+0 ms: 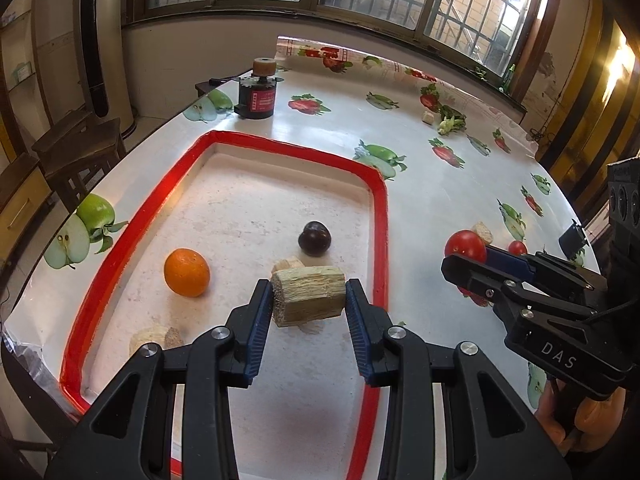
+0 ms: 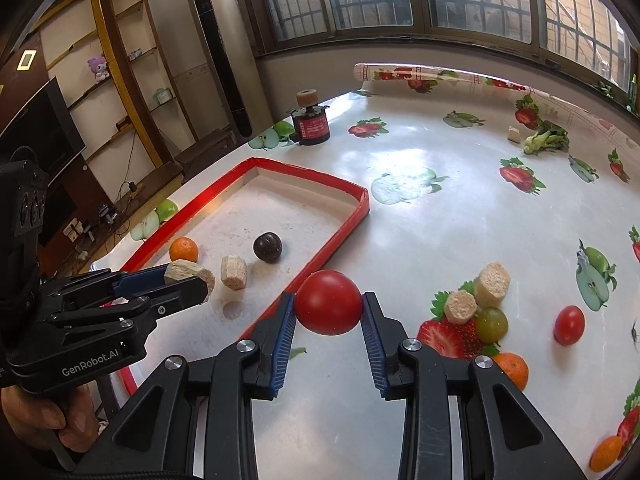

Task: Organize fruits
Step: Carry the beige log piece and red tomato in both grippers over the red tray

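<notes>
Mid-carry on both sides, looks like. The left gripper (image 1: 308, 298) has its fingers clamped on a pale fibrous sugarcane-looking chunk (image 1: 309, 294), held up over the red-rimmed tray (image 1: 382, 216), where an orange (image 1: 187, 272) and a dark plum (image 1: 315, 238) already sit. The right gripper (image 2: 329, 312) is squeezing a red tomato (image 2: 329, 302) just outside the tray's near rim, above the bench (image 2: 420, 216). Next move, I'd guess: swing the tomato over the rim, lower both, let go gently so nothing rolls.
</notes>
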A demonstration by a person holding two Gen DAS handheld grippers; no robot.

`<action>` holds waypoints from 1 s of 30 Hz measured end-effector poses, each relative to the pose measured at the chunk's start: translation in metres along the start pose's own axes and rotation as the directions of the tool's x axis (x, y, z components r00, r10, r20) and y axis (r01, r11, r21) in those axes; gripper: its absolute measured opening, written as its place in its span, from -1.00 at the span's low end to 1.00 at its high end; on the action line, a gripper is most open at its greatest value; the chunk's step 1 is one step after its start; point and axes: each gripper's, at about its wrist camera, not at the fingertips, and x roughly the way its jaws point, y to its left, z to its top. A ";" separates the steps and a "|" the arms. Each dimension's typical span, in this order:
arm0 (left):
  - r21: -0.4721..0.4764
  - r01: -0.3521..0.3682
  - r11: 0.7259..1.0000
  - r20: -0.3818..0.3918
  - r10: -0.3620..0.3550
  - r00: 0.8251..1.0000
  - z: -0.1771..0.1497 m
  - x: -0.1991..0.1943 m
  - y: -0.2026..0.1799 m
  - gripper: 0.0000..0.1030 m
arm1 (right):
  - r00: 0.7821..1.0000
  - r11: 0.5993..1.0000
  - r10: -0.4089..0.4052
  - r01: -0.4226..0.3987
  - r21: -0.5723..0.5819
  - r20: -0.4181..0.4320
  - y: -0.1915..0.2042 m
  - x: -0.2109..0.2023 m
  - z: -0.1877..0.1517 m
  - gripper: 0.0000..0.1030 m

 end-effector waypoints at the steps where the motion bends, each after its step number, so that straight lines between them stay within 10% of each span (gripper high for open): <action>1: -0.005 -0.004 1.000 0.002 0.004 1.000 0.003 0.001 0.004 -0.33 | 1.000 1.000 0.007 -0.007 -0.003 -0.001 0.002 0.003 0.004 -0.34; 30: -0.049 -0.107 0.993 -0.110 0.101 0.989 0.063 0.085 0.064 -0.33 | 0.988 0.998 0.054 -0.058 -0.028 -0.142 0.019 0.130 0.074 -0.34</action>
